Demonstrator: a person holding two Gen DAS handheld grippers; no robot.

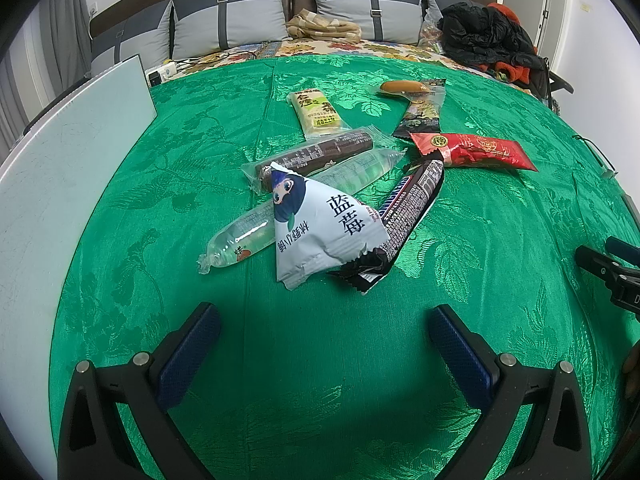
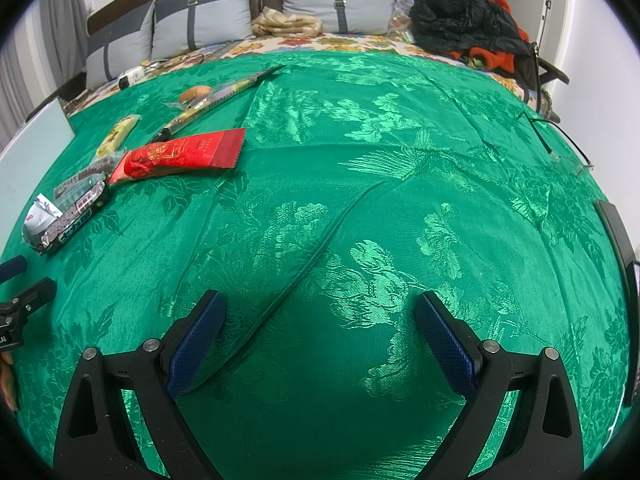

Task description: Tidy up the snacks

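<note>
**A:** What lies closest to the left gripper?

**B:** Bare green tablecloth between its blue fingertips, which stand wide apart and hold nothing. Just beyond them sits a white triangular blueberry pouch, resting on a clear jelly tube and on a dark chocolate bar, so both are partly covered.

**A:** And behind that pile?

**B:** A brown roll in clear wrap lies across the top of the pouch. Farther on is a yellow-green bar, then a dark long packet with a small sausage at its far end. A red packet lies to the right of the heap, touching the chocolate bar's upper end.

**A:** Anything at the sides?

**B:** A pale flat board stands along the left edge of the cloth.

**A:** How does the right gripper sit?

**B:** Low over a creased stretch of cloth, well apart from the snacks, its jaws spread wide and empty. In its view the red packet lies off to the left, and the other gripper's tip shows at the left edge.

**A:** And the far background?

**B:** Grey cushions, a folded beige blanket and a heap of black clothing. No box or tray for the snacks can be made out.
</note>
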